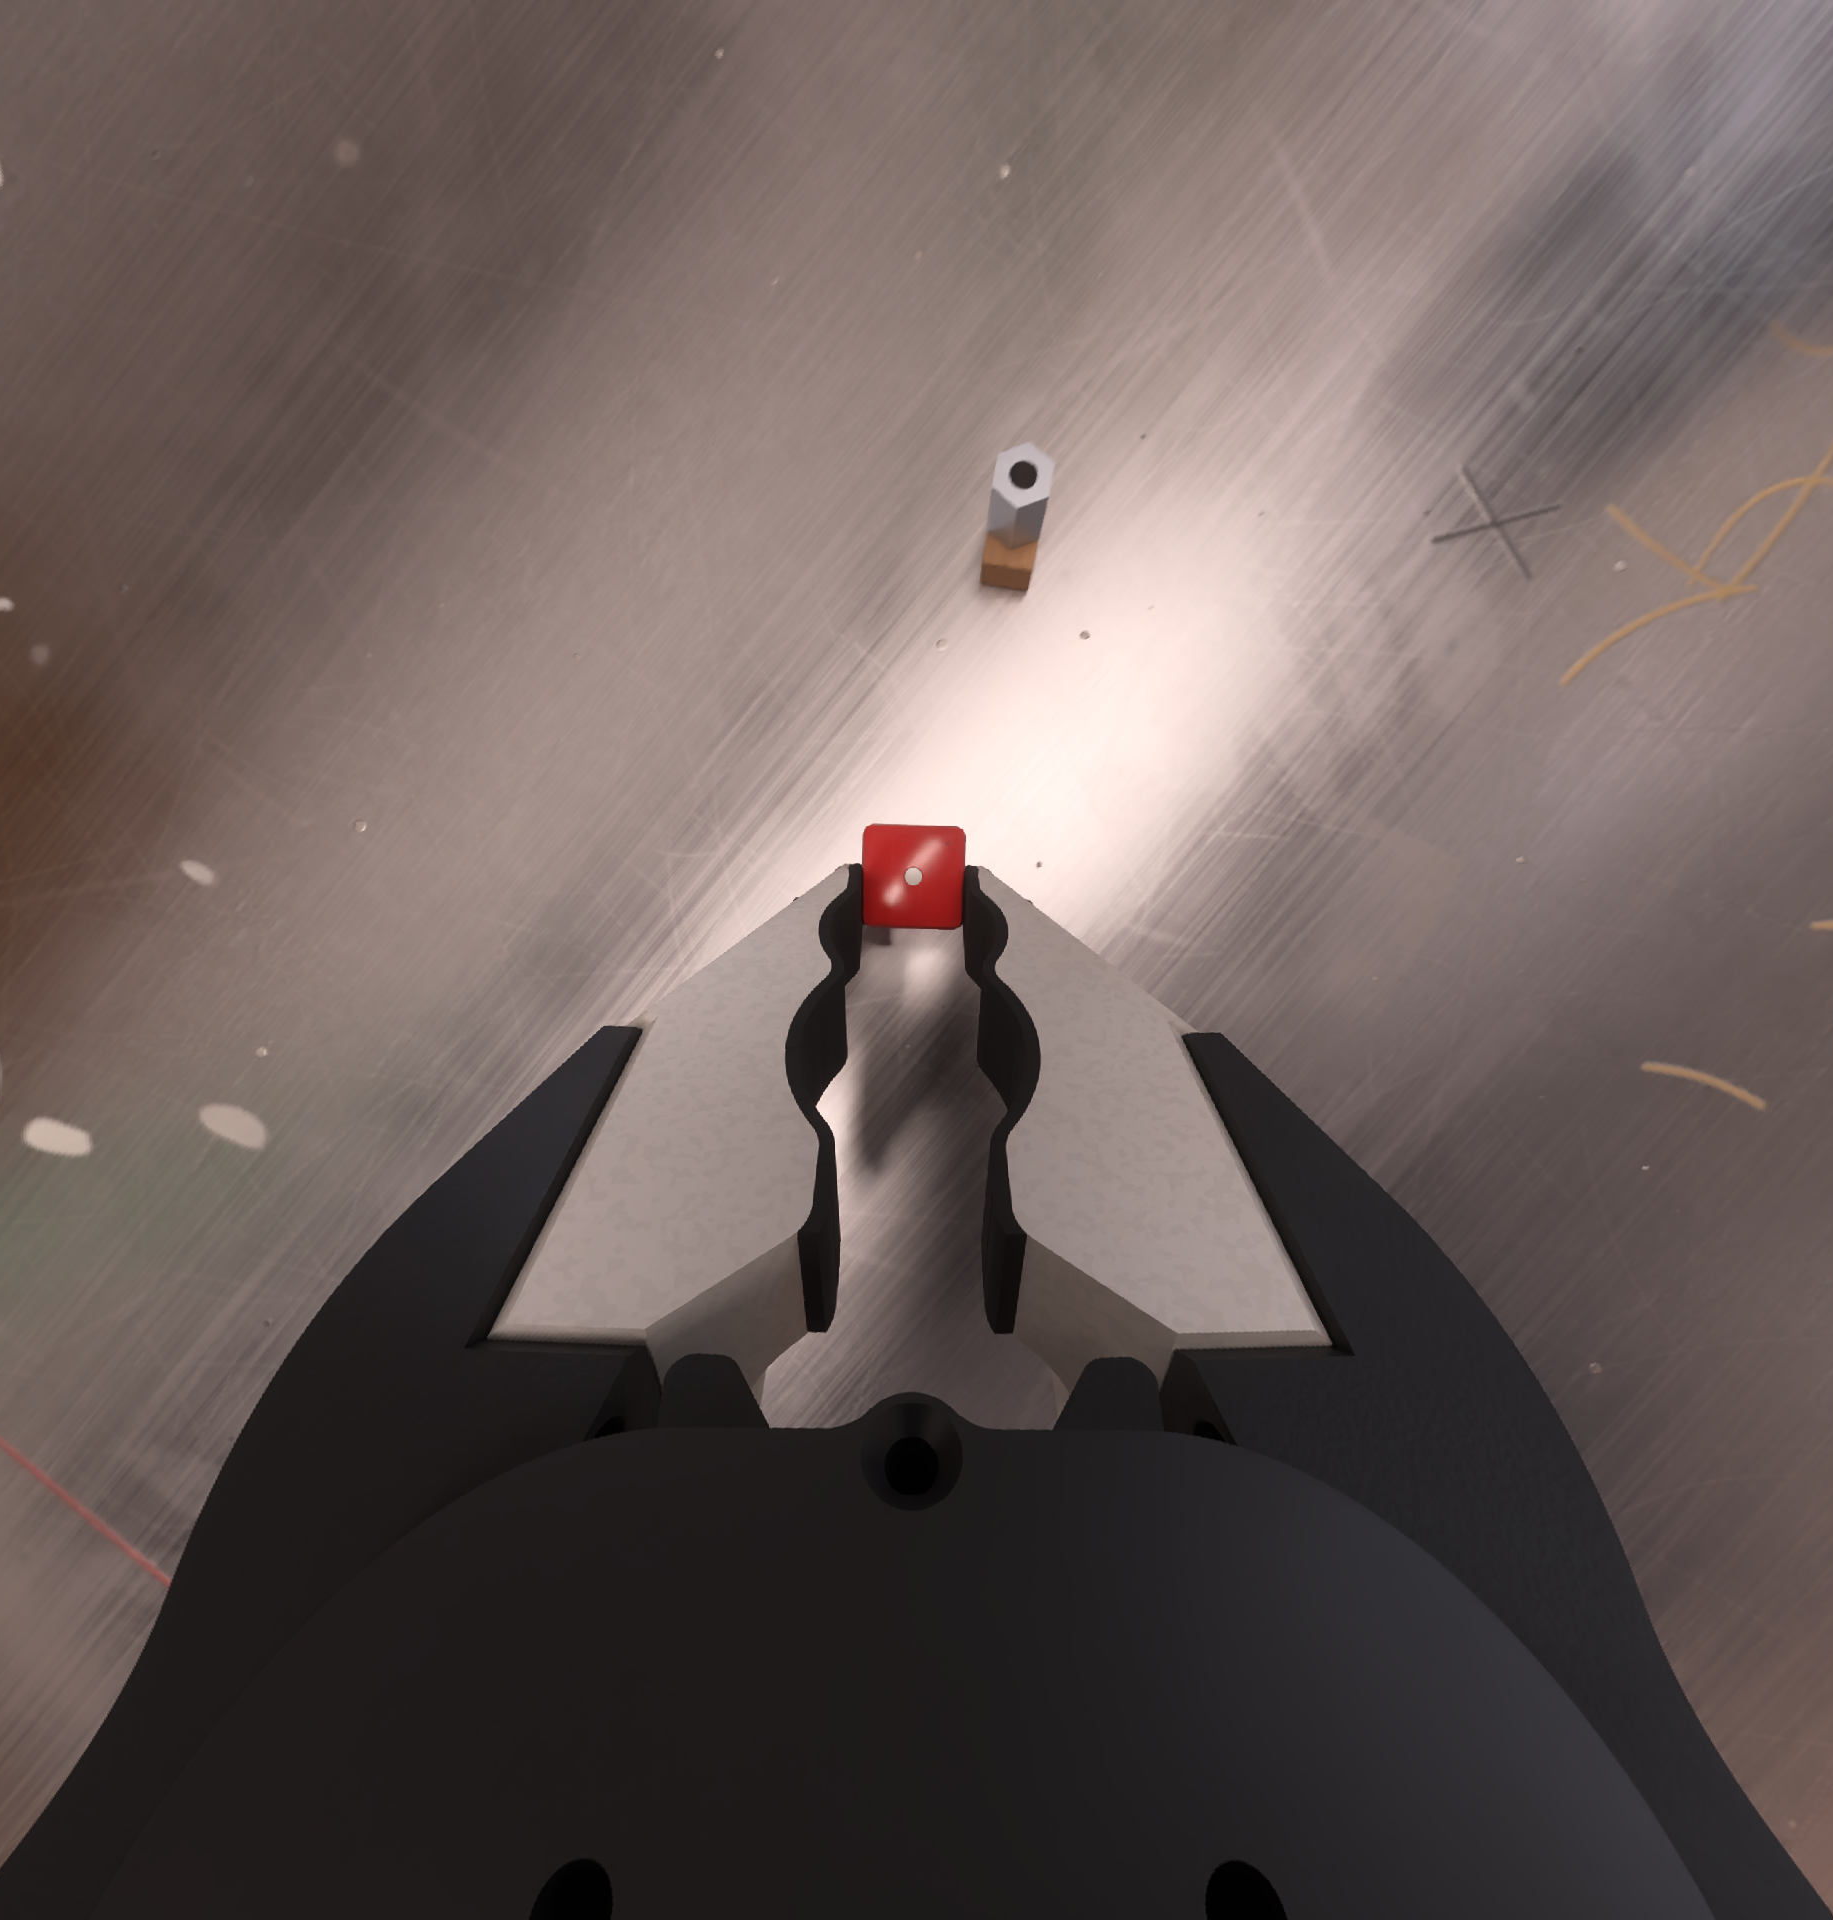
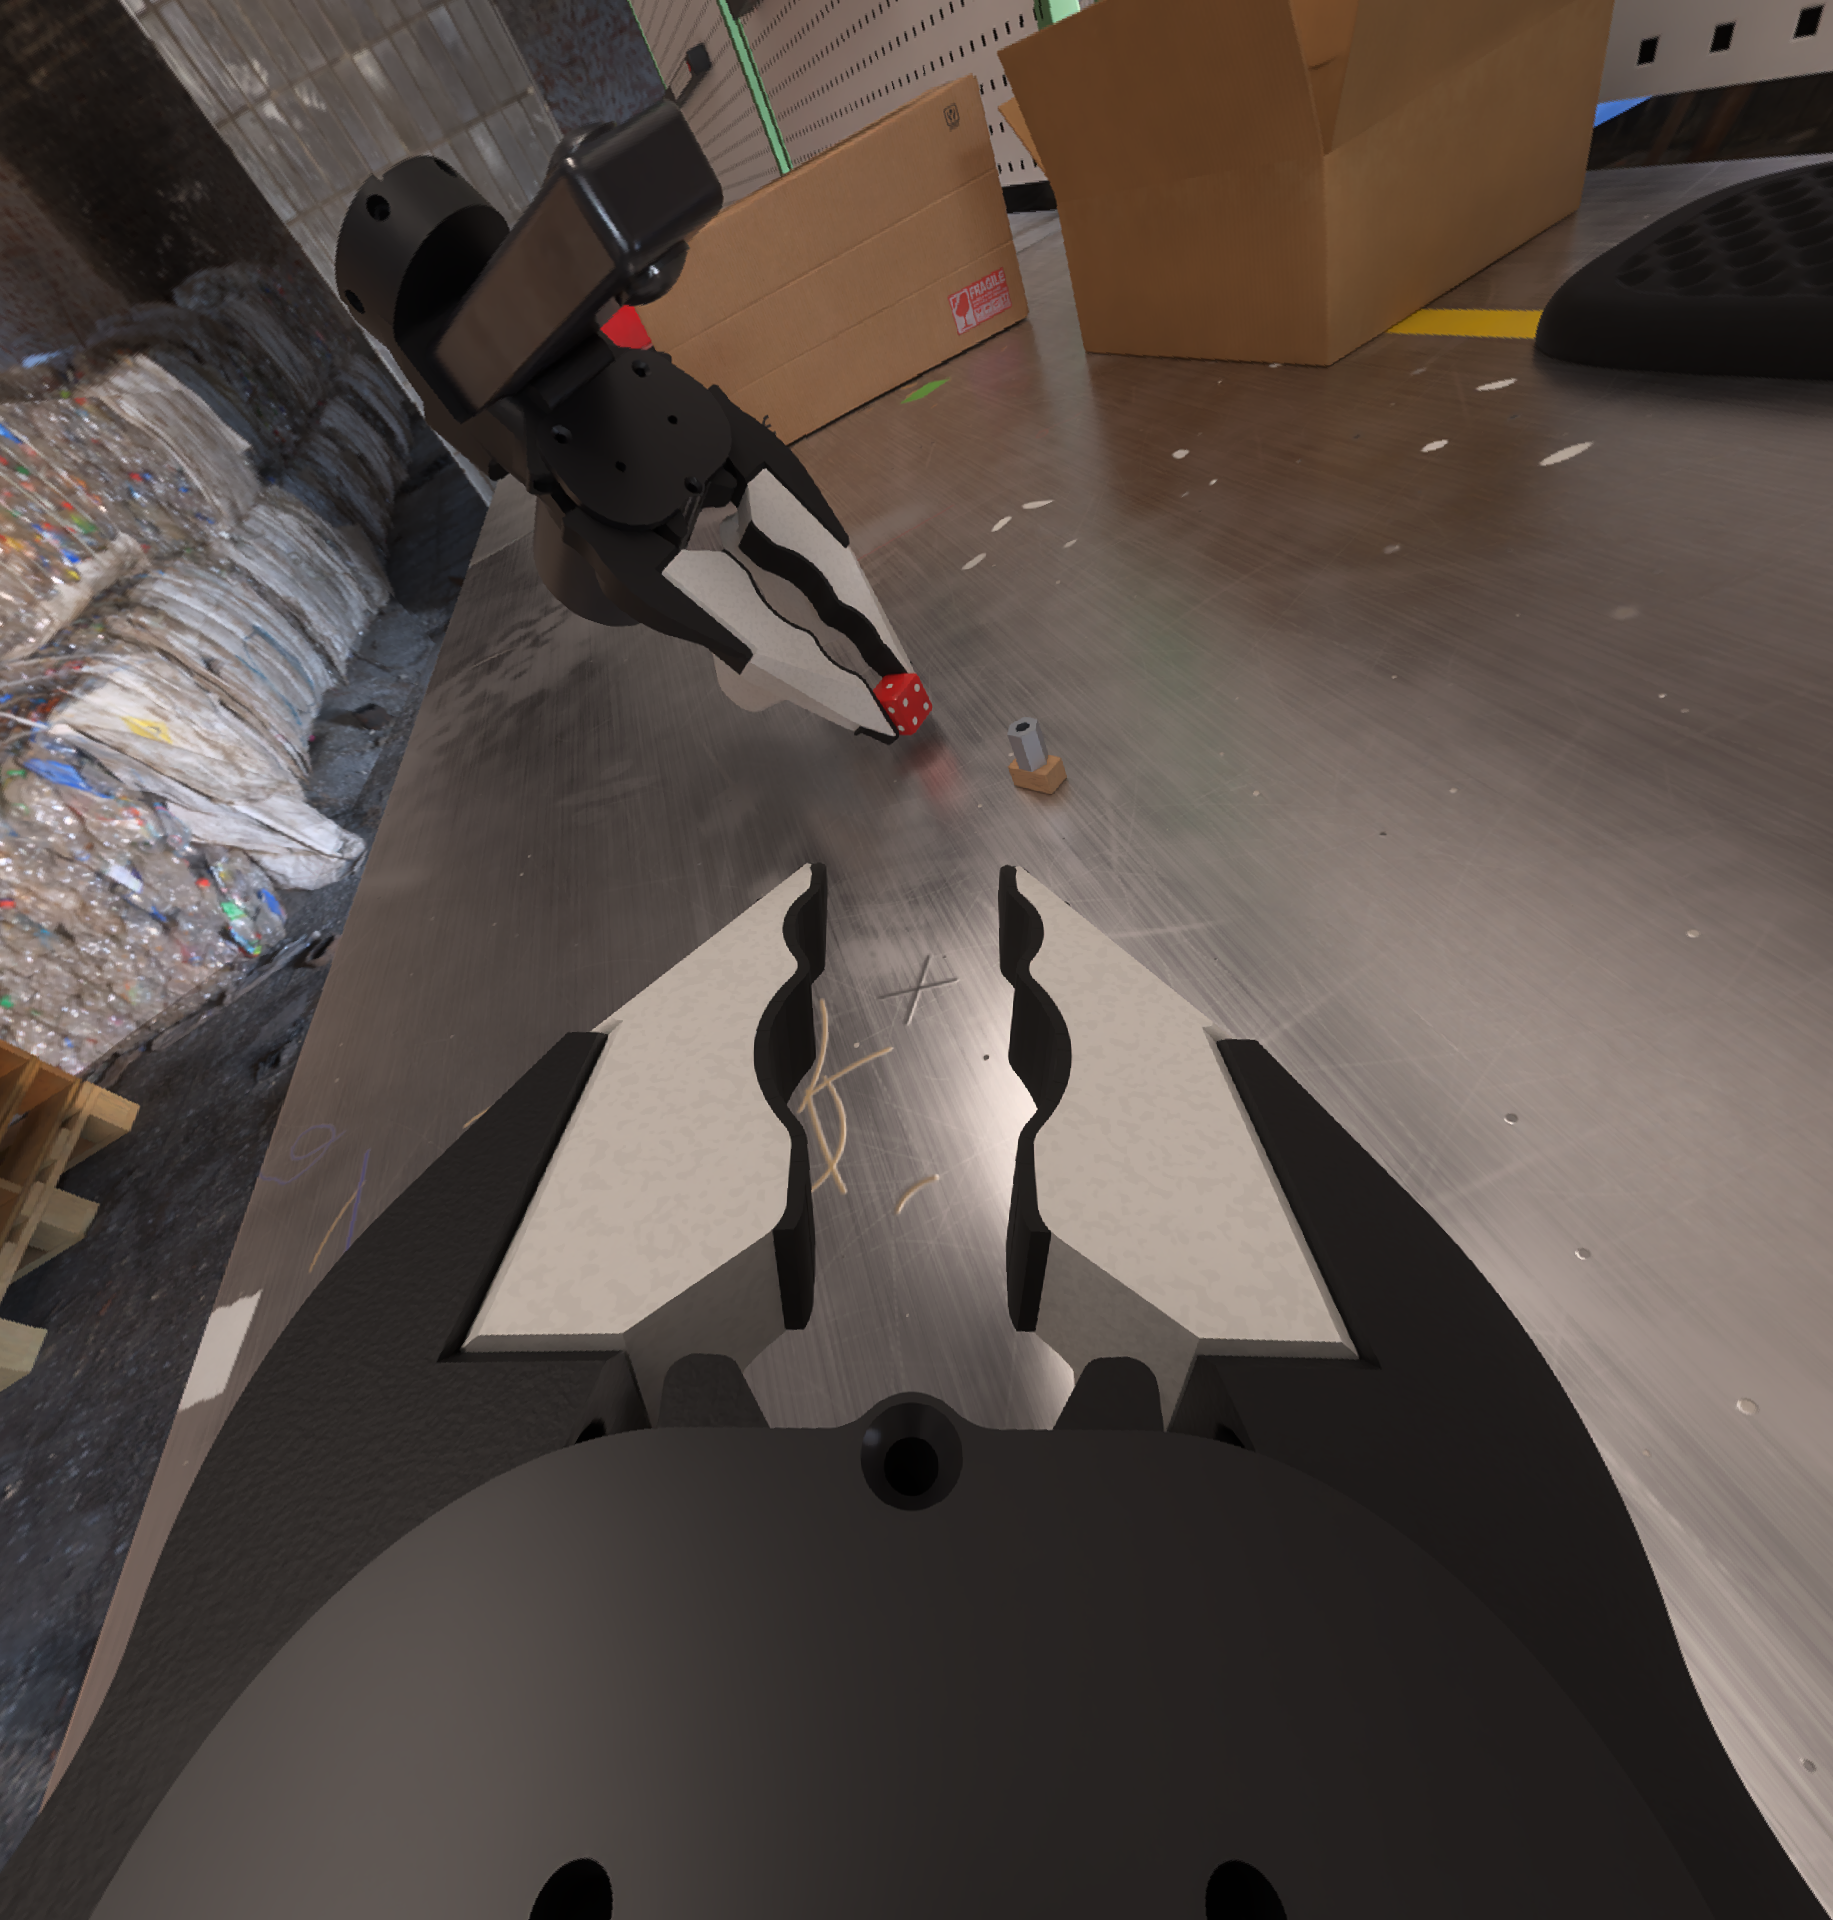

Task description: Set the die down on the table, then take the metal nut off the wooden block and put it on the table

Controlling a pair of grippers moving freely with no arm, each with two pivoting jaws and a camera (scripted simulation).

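Observation:
My left gripper [image 1: 913,883] is shut on a red die [image 1: 913,876] at its fingertips and holds it a little above the metal table [image 1: 476,520]. The right wrist view shows it too, tilted down with the die [image 2: 904,703] at its tip. A tall grey metal nut [image 1: 1020,499] stands upright on a small wooden block [image 1: 1003,569] farther ahead; in the right wrist view the nut [image 2: 1023,742] and the block [image 2: 1038,775] sit just right of the die. My right gripper [image 2: 910,883] is open and empty above the table, short of them.
Two cardboard boxes [image 2: 850,260] [image 2: 1296,177] stand at the table's far end, and a black honeycomb pad [image 2: 1722,281] lies at far right. The table's left edge [image 2: 372,831] drops to bales of waste [image 2: 112,623] and a wooden pallet [image 2: 8,1195].

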